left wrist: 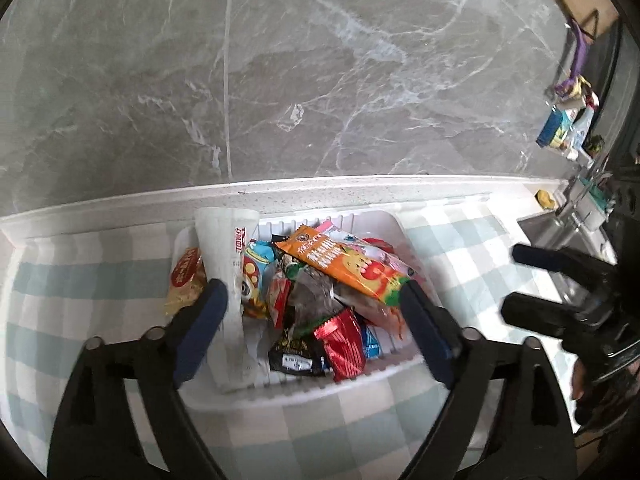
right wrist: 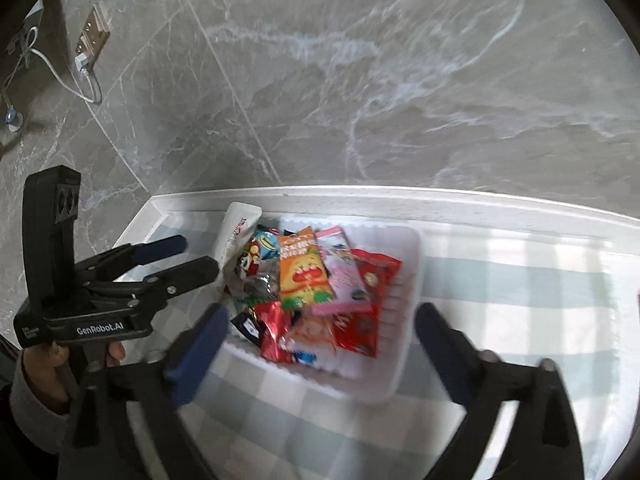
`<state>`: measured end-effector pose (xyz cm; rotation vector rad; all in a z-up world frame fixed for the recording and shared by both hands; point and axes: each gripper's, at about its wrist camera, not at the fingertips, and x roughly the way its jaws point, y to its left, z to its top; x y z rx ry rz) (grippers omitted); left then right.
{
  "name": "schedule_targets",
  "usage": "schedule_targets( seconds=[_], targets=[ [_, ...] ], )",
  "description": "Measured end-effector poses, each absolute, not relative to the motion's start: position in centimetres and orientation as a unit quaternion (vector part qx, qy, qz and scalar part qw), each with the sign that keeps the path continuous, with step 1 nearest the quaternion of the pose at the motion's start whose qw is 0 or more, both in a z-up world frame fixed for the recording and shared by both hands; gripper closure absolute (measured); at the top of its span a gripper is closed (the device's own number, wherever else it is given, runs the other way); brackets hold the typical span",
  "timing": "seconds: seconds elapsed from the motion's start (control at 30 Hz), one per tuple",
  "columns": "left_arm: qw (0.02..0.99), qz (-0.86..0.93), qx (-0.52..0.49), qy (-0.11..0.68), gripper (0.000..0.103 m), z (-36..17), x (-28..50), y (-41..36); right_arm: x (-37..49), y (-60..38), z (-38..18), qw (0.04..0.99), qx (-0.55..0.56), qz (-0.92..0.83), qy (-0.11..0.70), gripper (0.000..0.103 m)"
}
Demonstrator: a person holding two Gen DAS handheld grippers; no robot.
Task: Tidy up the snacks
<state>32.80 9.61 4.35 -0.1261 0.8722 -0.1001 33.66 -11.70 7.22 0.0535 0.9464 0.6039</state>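
White plastic, the bin (left wrist: pixel 394 222) sits on the checked cloth (left wrist: pixel 80 280) against the counter's back edge, its long axis running left to right, snacks (left wrist: pixel 320 292) heaped inside. We hold our left gripper (left wrist: pixel 312 312) spread wide and empty above the bin's left half, beside the tall white packet (left wrist: pixel 230 264). Our right gripper (right wrist: pixel 322 340), likewise agape and holding nothing, hangs above the right half. The heap lies ahead and below both; neither looks clearly nearer.

A checked cloth (left wrist: pixel 80 288) covers the bench, backed by a grey marble wall (left wrist: pixel 320 80). At three o'clock sits a steel sink (left wrist: pixel 548 228); at ten o'clock, a white cable (right wrist: pixel 60 76) hangs from a wall socket (right wrist: pixel 93 36).
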Motion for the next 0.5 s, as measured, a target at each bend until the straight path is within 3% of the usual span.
schedule_targets(
  seconds=[0.5],
  targets=[
    [0.921,-0.047,-0.02,0.387,0.012,9.8,26.2,5.9,25.8,-16.6,11.0,0.893,-0.02,0.205,0.399,0.0]
  ],
)
